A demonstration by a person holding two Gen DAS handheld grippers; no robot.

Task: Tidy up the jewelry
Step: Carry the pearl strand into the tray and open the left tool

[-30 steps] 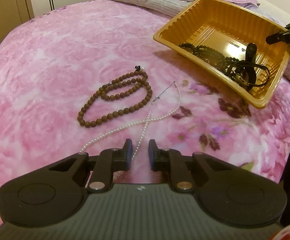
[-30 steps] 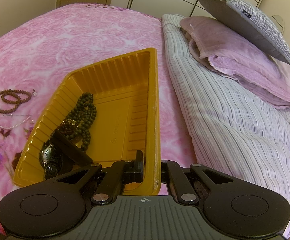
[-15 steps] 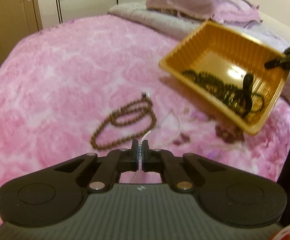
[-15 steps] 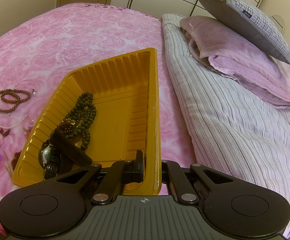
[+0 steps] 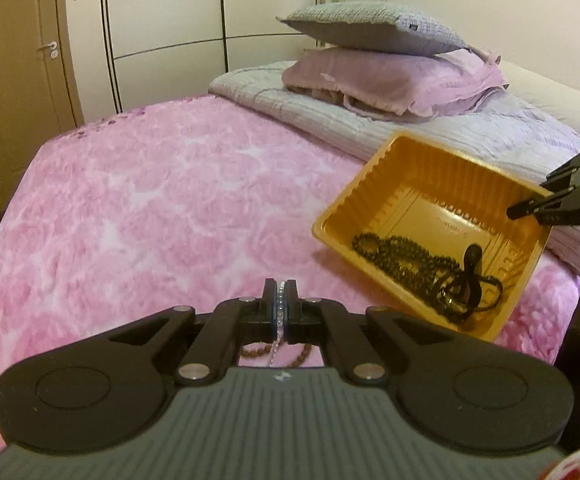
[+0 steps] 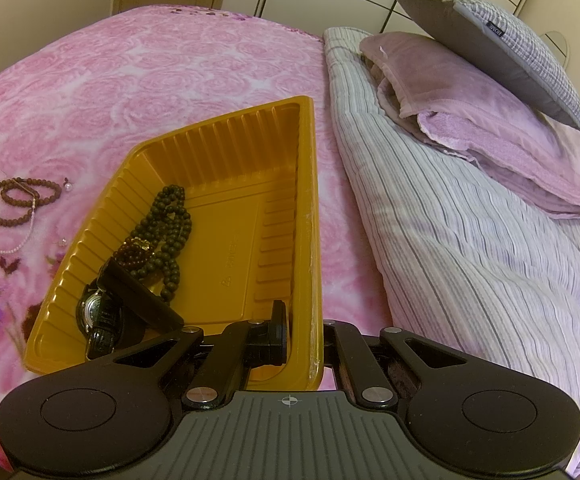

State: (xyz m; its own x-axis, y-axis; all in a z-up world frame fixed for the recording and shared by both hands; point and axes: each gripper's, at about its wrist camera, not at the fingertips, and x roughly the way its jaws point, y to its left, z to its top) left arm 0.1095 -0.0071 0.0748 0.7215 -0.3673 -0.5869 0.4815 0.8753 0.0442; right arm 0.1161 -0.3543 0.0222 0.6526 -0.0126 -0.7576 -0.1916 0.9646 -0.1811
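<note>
**Pearl necklace lifted off the bed in the left gripper**

Pearl necklace (image 5: 280, 312): it is pinched between the pressed-together fingers of the left gripper (image 5: 280, 304), its strand hanging below them. A second ago those fingers stood apart over the strand as it lay flat on the pink blanket (image 5: 161, 208); now the bed sits lower in the left view and the wardrobe and pillows have come into sight. In the right view the far end of the strand still trails on the blanket beside the brown bead necklace (image 6: 13, 202), which has not moved.

The right gripper (image 6: 302, 340) is unchanged: clamped on the rim of the yellow tray (image 6: 310, 240), one finger inside and one outside.

Counted: two grippers; one tray; inside it one dark bead necklace (image 6: 167, 224), one small dark red bead bracelet (image 6: 135, 250) and one black wristwatch (image 6: 97, 312); on the blanket, one brown bead necklace and the pearl one. Two pillows are stacked at the head of the bed, a grey pillow (image 5: 370, 32) on a lilac pillow (image 5: 386, 80).
</note>
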